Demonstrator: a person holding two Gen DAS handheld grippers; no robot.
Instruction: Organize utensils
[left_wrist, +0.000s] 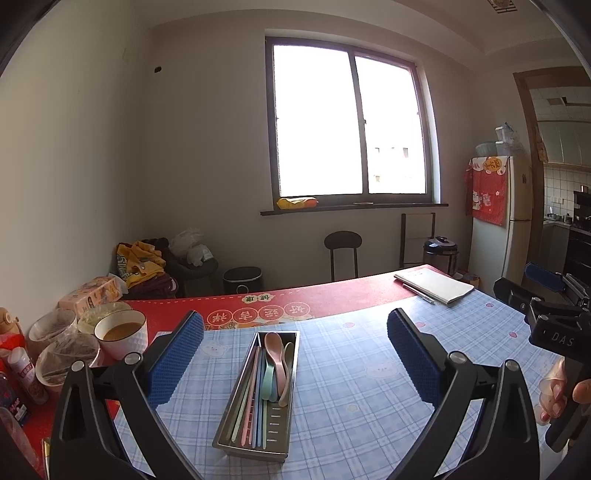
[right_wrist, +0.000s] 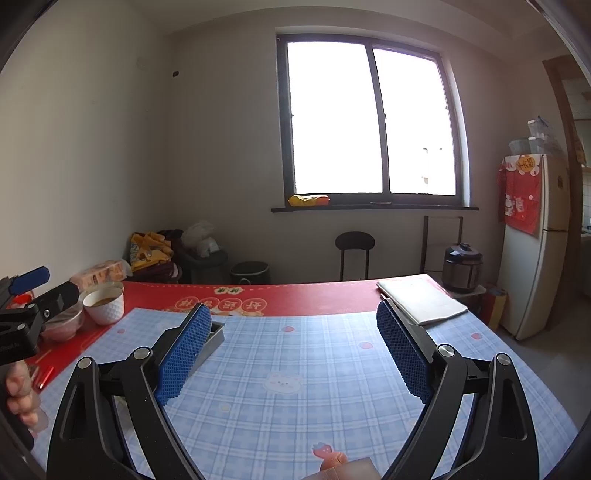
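Note:
A long steel utensil tray (left_wrist: 224, 432) lies on the blue checked cloth, straight ahead of my left gripper (left_wrist: 295, 332). In it lie several pastel chopsticks (left_wrist: 251, 398) and pastel spoons (left_wrist: 275, 356), the pink one on top. The left gripper is open, its blue pads (left_wrist: 177, 354) wide on either side of the tray and above it. My right gripper (right_wrist: 293, 328) is open too, over bare cloth. Only the tray's far corner (right_wrist: 216, 334) peeks out behind the right gripper's left pad. Each gripper shows at the edge of the other's view, held by a hand.
At the table's left stand a white bowl (left_wrist: 122, 334) of brown liquid, plastic-covered bowls (left_wrist: 66, 356), a tissue pack (left_wrist: 92, 293) and bottles. A notebook (left_wrist: 434, 284) with a pen lies at the far right. A red cloth strip (left_wrist: 332, 299) runs along the far edge.

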